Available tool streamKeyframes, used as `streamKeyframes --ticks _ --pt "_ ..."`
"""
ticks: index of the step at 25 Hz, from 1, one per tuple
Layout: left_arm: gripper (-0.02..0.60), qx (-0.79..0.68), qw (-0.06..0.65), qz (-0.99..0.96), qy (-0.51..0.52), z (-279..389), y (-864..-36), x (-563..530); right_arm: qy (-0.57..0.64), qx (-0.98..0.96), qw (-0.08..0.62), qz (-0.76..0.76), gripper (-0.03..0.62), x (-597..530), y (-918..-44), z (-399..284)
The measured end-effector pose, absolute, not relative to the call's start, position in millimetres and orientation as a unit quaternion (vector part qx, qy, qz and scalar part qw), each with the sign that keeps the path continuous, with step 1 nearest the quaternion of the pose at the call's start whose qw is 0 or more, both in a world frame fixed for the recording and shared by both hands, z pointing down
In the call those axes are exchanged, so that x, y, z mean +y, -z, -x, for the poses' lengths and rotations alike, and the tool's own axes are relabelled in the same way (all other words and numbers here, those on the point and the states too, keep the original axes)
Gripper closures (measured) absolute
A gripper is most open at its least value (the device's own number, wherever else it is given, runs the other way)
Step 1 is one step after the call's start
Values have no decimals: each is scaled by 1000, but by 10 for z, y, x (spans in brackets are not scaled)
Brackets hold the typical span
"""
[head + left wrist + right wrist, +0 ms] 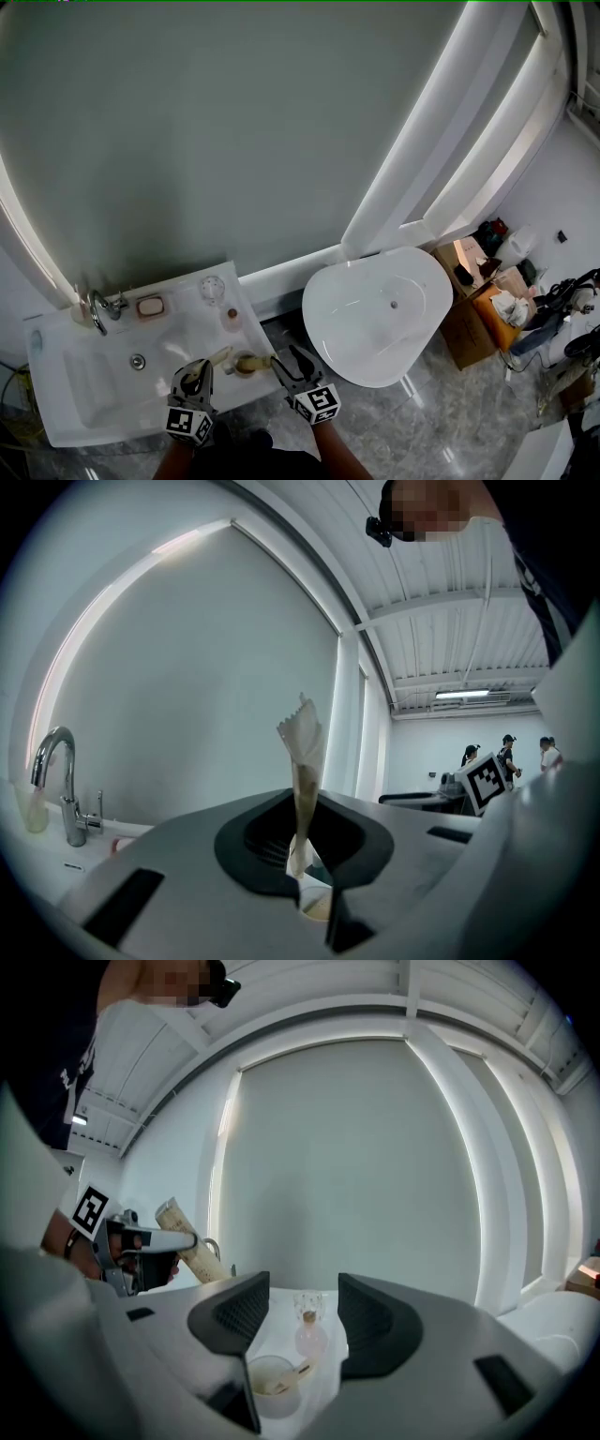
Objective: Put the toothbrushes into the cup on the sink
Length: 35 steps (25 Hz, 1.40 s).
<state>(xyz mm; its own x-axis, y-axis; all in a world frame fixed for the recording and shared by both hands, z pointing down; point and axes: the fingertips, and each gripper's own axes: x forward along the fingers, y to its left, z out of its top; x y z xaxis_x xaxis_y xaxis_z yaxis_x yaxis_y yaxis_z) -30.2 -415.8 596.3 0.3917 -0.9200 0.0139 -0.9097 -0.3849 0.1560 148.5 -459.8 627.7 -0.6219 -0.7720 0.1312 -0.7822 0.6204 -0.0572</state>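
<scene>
A beige cup stands on the right end of the white sink counter. In the right gripper view the cup sits low between the jaws, with a toothbrush lying in it. My right gripper is open just right of the cup, touching nothing. My left gripper is shut on a paper-wrapped toothbrush, which sticks up from its jaws left of the cup.
Behind the cup stand a pink bottle and a clear glass. A soap dish and faucet sit at the basin's back. A white bathtub lies right, cardboard boxes beyond.
</scene>
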Motion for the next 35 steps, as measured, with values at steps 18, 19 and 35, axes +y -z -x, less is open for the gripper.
streamKeyframes --ticks 18,19,35 --pt "540 -554 75 -827 55 263 -5842 -4152 28 -892 11 -451 554 -4277 -5680 -1572" --pt "540 -554 74 -827 56 261 -5827 -4150 24 -892 19 -451 556 -4268 -5682 -1578" --pt "540 -538 64 -839 46 97 -5854 -4110 39 -905 2 -424 566 -4194 -5627 -1600"
